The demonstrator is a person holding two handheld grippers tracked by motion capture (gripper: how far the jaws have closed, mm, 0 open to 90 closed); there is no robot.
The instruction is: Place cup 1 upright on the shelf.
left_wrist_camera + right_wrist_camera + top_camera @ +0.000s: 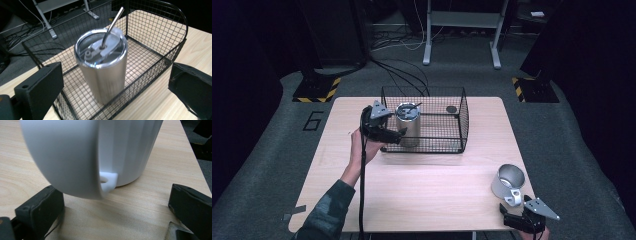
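Two metal cups share the wooden table (422, 185). One, a steel tumbler (407, 125) with a clear lid and a straw (113, 23), stands upright in the near left part of a black wire basket (447, 145) at the table's far middle; the basket's mesh wall stands between it and the left gripper (384, 134). A small dark disc (452, 109) lies in the basket's far right corner. The other, a white mug (507, 182) with a handle (108, 181), stands upright at the near right corner.

Jaws of the left gripper are spread wide and empty, just outside the basket's left wall, level with the tumbler. The right gripper (517, 212) is also wide open, holding nothing, its jaws either side of the mug's handle but apart from it.

The left hand (364, 147) reaches forward over the table's left side, forearm angled in from the near edge. The right gripper sits low at the near right edge, pointing away toward the mug.
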